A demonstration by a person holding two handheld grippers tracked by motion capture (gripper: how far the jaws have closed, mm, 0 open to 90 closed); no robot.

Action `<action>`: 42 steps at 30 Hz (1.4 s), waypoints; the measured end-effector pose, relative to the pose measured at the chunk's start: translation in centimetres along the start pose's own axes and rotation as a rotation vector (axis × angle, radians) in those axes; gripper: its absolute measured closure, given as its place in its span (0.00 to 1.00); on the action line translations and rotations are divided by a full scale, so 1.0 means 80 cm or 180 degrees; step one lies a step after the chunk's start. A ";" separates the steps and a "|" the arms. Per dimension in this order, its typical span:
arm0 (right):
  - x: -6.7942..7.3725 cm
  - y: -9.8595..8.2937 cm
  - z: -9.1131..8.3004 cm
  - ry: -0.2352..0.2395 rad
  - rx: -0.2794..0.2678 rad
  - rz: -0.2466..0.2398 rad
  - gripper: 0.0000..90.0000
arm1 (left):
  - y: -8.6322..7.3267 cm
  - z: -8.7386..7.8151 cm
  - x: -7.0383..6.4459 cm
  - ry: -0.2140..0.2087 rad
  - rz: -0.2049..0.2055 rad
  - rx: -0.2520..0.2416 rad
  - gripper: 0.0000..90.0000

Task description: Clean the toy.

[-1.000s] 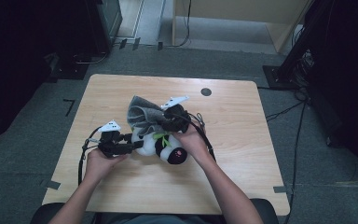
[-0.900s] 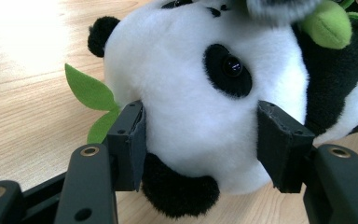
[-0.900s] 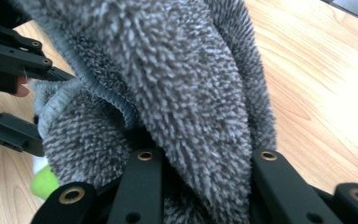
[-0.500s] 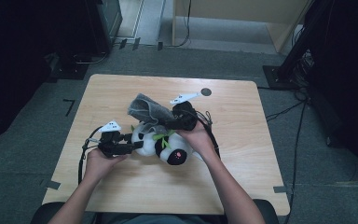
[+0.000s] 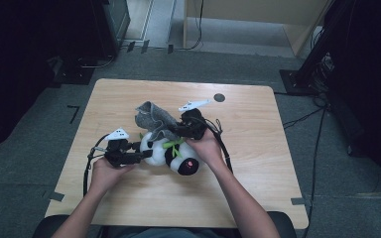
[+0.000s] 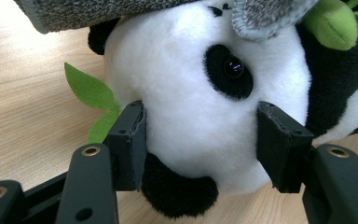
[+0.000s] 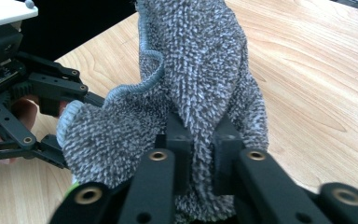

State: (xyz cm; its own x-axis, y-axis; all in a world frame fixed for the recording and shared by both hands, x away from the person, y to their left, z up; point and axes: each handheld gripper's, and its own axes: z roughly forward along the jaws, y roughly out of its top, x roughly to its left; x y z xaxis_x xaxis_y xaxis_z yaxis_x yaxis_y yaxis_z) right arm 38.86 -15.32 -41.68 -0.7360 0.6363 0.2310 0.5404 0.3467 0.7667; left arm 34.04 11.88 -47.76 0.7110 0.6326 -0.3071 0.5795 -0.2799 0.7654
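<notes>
A black-and-white panda plush [image 5: 171,152] with green felt leaves lies on the wooden table [image 5: 258,148]. My left gripper [image 5: 140,156] holds its white head [image 6: 191,102] between both pads [image 6: 129,140], pressing in from either side. A grey knitted cloth [image 5: 151,116] drapes over the panda's upper side. My right gripper [image 5: 181,130] is shut on a fold of that cloth [image 7: 200,93], which stands up from between the jaws [image 7: 200,140]. A green leaf [image 6: 91,91] sticks out beside the left pad.
A small dark round mark [image 5: 220,97] sits near the table's far edge. Black cables [image 5: 225,148] trail from both grippers across the tabletop. Dark equipment and a stand [image 5: 302,74] stand on the floor around the table.
The right gripper has shifted slightly to the right and away with the cloth still in it. The left gripper and the panda have hardly moved.
</notes>
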 end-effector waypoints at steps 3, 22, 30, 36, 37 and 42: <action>-0.001 0.003 -0.007 0.0000 -0.0049 0.0080 0.95 | 0.000 0.000 0.000 0.0002 0.0020 -0.0002 0.45; 0.053 0.020 -0.013 0.0494 0.0190 -0.0230 0.78 | 0.000 -0.001 0.000 -0.0006 0.0000 -0.0007 0.45; 0.076 0.012 0.016 0.0178 0.0254 -0.0774 0.59 | 0.000 0.000 -0.001 0.0021 0.0009 0.0010 0.46; 0.086 -0.001 0.023 -0.0133 0.0175 -0.1192 0.70 | 0.000 0.000 -0.001 0.0035 -0.0004 0.0036 0.46; 0.086 -0.002 0.023 -0.0179 0.0168 -0.1246 0.76 | 0.001 0.000 -0.002 0.0037 0.0002 0.0043 0.47; 0.080 0.000 0.018 -0.0227 0.0159 -0.1165 0.89 | 0.004 0.001 -0.003 0.0044 0.0014 0.0064 0.53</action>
State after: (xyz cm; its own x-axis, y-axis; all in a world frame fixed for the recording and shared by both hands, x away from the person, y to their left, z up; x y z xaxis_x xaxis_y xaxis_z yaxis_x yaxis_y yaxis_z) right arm 34.71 -10.27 -41.08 -0.8548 0.5099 -0.0964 0.2675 0.5922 0.7601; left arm 34.10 11.60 -47.52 0.7081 0.6412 -0.2958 0.5845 -0.2971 0.7551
